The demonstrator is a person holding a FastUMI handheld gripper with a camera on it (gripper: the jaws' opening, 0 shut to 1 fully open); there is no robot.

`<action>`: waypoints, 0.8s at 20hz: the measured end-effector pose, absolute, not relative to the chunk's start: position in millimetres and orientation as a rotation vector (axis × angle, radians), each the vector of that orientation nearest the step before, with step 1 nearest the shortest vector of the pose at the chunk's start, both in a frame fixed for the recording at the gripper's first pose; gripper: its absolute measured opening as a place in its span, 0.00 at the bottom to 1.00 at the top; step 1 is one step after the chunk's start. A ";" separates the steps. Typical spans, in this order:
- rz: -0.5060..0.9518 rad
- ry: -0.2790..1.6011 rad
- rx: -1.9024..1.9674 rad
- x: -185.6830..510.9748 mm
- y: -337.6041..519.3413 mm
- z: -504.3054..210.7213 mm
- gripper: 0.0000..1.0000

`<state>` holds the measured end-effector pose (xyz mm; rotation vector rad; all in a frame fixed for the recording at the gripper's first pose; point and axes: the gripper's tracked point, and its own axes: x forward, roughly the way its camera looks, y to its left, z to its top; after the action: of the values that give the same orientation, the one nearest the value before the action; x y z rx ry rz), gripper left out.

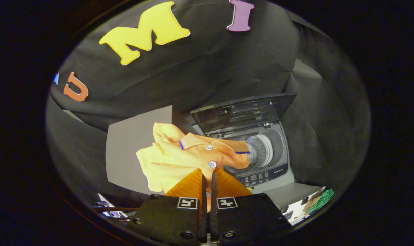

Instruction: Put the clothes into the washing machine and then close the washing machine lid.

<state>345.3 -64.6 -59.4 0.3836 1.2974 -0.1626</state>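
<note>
Now the gripper (207, 177) is clenched on the yellow shirt (179, 160), which hangs at the washing machine's (278, 160) nine o'clock; carry it over the drum (261, 150) before letting go, clear of the raised lid (243, 111).

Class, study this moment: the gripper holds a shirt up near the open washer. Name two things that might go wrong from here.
1. The gripper pinches only a narrow strip of the orange polo shirt; it might slip out before reaching the drum.
2. The shirt hangs wide, so part may drape over the washing machine rim and stop the raised lid from closing.
</note>
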 end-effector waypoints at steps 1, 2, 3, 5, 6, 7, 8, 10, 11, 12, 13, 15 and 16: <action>-0.162 1.293 0.386 347.1 -73.1 -61.4 0.07; -0.162 1.291 0.391 348.6 -80.3 -63.0 0.07; -0.165 1.291 0.400 348.8 -87.7 -65.3 0.07; -0.166 1.296 0.407 349.7 -101.7 -70.2 0.07; -0.165 1.299 0.408 351.7 -108.1 -72.4 0.07; -0.168 1.299 0.410 353.0 -113.6 -74.8 0.07; -0.167 1.300 0.412 354.5 -117.9 -77.1 0.07; -0.155 1.308 0.416 354.7 -122.6 -82.9 0.07; -0.149 1.315 0.419 352.5 -123.5 -86.2 0.07; -0.149 1.318 0.417 353.0 -125.9 -89.6 0.07; -0.148 1.319 0.416 354.5 -129.1 -93.2 0.07; -0.143 1.327 0.430 354.7 -131.9 -98.4 0.07; -0.145 1.333 0.434 354.9 -134.7 -101.8 0.07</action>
<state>354.9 -134.7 -101.8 0.4343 1.3327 -0.1450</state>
